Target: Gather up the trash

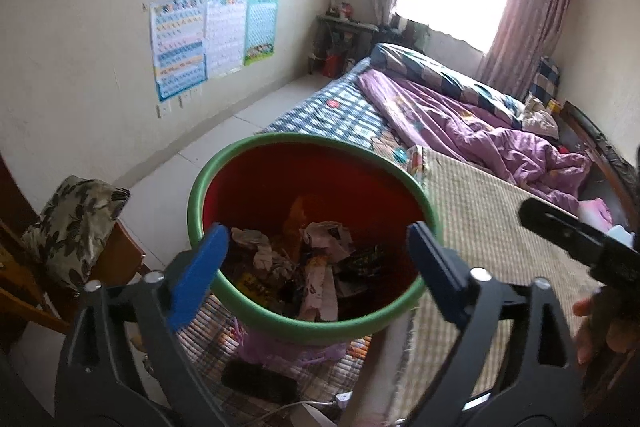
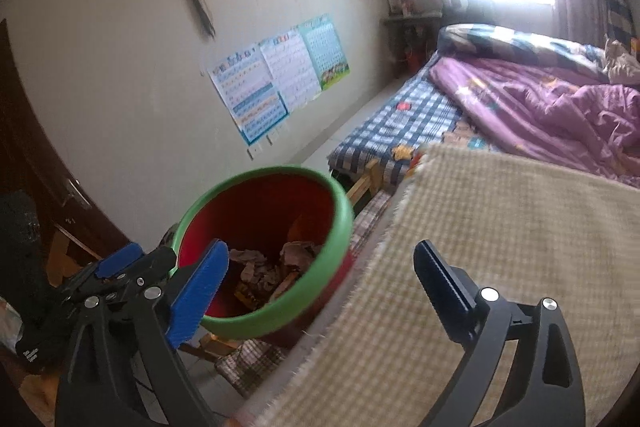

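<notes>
A red bin with a green rim [image 1: 312, 155] stands beside the bed, holding crumpled paper and wrappers [image 1: 320, 255]. My left gripper [image 1: 320, 239] hangs over the bin's near side, jaws wide apart with nothing between them. In the right wrist view the same bin [image 2: 340, 227] sits left of centre, with its trash [image 2: 276, 267] visible inside. My right gripper [image 2: 320, 263] is open and empty, spanning the bin's rim and the edge of the woven mat [image 2: 500, 247]. The left gripper [image 2: 120, 259] shows at the lower left there, and the right gripper's black finger [image 1: 560, 227] enters the left wrist view from the right.
The bed carries a tan woven mat [image 1: 500, 227], a checked sheet [image 1: 340, 111] and a rumpled purple quilt [image 1: 500, 139]. A chair with a leaf-print cushion [image 1: 72, 223] stands left of the bin. Posters [image 1: 212, 39] hang on the wall. A hand [image 1: 600, 331] shows at the right edge.
</notes>
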Demonstrator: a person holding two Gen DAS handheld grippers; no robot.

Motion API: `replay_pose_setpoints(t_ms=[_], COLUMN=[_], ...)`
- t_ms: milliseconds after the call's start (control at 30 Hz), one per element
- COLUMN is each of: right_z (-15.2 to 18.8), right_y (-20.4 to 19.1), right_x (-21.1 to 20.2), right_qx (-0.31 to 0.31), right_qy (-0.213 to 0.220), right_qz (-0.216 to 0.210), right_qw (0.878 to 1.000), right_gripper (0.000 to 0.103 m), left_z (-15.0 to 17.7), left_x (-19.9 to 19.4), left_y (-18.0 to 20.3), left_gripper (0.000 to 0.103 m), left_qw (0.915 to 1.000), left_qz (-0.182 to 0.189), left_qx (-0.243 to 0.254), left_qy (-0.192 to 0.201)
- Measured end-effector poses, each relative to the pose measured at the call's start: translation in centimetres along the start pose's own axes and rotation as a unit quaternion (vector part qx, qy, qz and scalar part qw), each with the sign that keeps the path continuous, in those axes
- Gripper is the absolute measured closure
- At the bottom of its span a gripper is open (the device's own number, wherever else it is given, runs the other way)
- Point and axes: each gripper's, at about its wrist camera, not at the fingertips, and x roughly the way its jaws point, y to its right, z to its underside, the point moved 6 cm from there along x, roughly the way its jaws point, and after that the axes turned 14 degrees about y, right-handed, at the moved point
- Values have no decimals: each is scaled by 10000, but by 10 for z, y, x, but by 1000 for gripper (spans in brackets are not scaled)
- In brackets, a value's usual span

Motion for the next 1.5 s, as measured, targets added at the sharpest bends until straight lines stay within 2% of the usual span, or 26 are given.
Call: replay_pose_setpoints(t_ms=[200,300,500,600,700,867,1500], right_z=[-17,-23,-24,-22,-20,-19,-10], right_y=[18,28,59,72,84,105,135], right_x=[-65,-98,-137,-152,-157,-159,-166], right_qx=[-294,-507,-640,-899,-790,-495,-341], right_qy=[864,1312,1673,1901,1856,1732,1567], right_qz=[-95,-144,-76,194,159,203,242], right_qw=[9958,9900,9838,9775,9793,9834,9868], right_gripper=[7,7,7,7,7,7,7], left_z=[-3,2,10,11,12,10,7], left_x=[-29,-38,-53,-62,-70,-81,-79], left_y=[43,67,105,120,130,146,184], left_gripper=[6,6,6,6,5,5,5], left_qw=[9973,9957,9934,9922,9892,9862,9882], left_qz=[-368,-497,-721,-821,-1045,-1164,-962], left_qx=[344,508,622,660,721,698,796], left_qy=[538,587,633,674,737,948,892])
